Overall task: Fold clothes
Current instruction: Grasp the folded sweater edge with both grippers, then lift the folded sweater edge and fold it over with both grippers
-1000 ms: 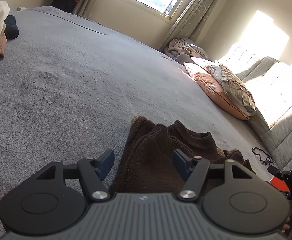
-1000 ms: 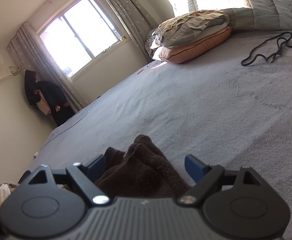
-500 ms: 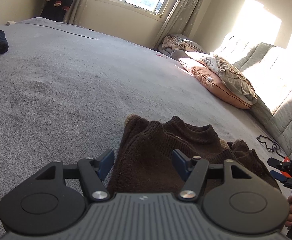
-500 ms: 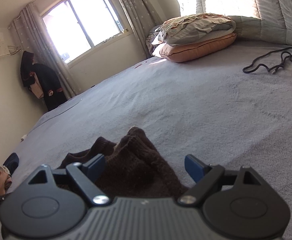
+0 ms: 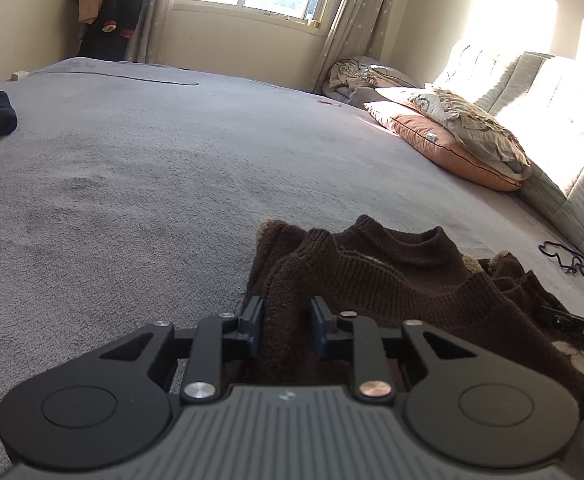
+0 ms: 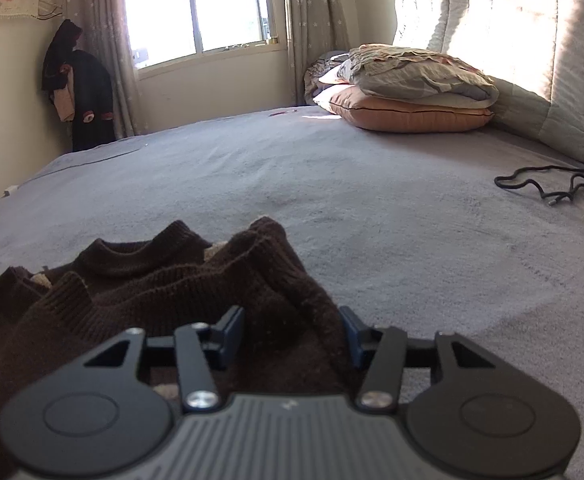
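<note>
The brown knitted sweater (image 5: 392, 280) lies bunched on the near part of the grey bed (image 5: 131, 168), neck opening up and facing away toward the window, its long axis running side to side between the two hands. From the neck opening, the left gripper (image 5: 284, 330) sits at the left shoulder end and the right gripper (image 6: 292, 334) at the right shoulder end, each right on its own end, so neither is nearer overall. Both sets of jaws are closing: the left has a ridge of knit pinched between its blue pads, the right has a thicker hump of knit between its pads, apparently touching on both sides. A second ago both sets of jaws stood wide apart over the cloth and the views were tilted; now they sit level and the sweater fills more of each view. Beyond the sweater, a black cord (image 6: 552, 184) lies well off to the right, with stacked pillows (image 6: 412, 92) further back.
</note>
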Available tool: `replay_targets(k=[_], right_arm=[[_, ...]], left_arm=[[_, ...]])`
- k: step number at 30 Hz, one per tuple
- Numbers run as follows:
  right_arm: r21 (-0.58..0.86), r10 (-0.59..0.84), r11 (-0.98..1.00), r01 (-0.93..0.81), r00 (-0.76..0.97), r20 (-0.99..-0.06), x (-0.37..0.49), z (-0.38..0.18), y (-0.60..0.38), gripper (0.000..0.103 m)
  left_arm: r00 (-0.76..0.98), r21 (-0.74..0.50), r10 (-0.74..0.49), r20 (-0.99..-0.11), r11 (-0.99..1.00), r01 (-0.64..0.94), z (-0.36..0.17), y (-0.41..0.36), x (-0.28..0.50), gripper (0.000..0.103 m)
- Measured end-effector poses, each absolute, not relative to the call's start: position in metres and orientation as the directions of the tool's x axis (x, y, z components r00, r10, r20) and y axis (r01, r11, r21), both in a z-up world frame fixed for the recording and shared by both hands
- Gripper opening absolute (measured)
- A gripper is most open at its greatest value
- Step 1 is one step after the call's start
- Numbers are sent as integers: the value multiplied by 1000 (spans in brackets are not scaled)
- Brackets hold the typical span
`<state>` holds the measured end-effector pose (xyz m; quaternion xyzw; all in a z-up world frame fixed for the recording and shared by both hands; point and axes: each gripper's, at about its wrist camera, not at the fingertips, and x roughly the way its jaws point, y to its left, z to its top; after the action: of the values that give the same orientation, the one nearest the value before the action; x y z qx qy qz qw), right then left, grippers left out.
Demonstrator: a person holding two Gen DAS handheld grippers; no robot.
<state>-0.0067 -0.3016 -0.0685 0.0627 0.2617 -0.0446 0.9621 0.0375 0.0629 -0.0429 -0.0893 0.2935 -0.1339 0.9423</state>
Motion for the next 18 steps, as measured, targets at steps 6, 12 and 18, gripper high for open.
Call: replay_targets(k=[6,12,18], right_arm=[[-70,-144,990,126,882,-448,-16,-67,-282,13],[-90,-214,977,195,912,-349,-25,-57,-286,12],[-85,-217,976,201,936,-278,-9,-38,-293,12]], left_arm=[[840,-241,-273,-469,955,176,-35,64,26,9],[899,-222,-230,-373,963,154,-21,63,13,8],[922,-202,-190,-336,971,127,-8,56,32,8]])
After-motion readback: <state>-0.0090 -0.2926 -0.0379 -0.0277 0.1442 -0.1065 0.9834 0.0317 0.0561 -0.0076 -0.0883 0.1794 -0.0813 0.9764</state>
